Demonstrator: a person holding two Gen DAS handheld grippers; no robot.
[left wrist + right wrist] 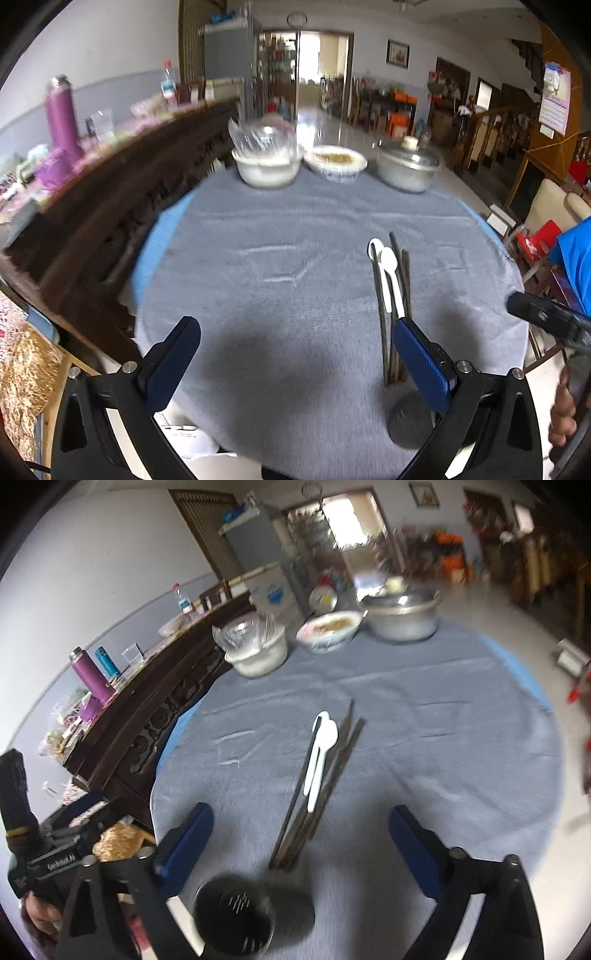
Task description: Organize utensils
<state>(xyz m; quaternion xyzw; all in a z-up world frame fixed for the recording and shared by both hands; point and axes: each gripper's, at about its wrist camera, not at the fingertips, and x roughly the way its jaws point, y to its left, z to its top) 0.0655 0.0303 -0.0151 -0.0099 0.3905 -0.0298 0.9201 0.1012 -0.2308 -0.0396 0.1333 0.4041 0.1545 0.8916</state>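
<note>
Dark holder cup [234,919] sitting closest on gray cloth [424,738], chopsticks [325,775] and white spoons [320,753] lying just behind it (all bunched together), right gripper [299,834] and left gripper [295,347] both hanging wide open, holding nothing.

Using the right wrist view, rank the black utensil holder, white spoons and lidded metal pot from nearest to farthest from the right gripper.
1. Black utensil holder, near edge, beside the left finger of the right gripper.
2. White spoons, mid-table.
3. Lidded metal pot, far edge.
</note>
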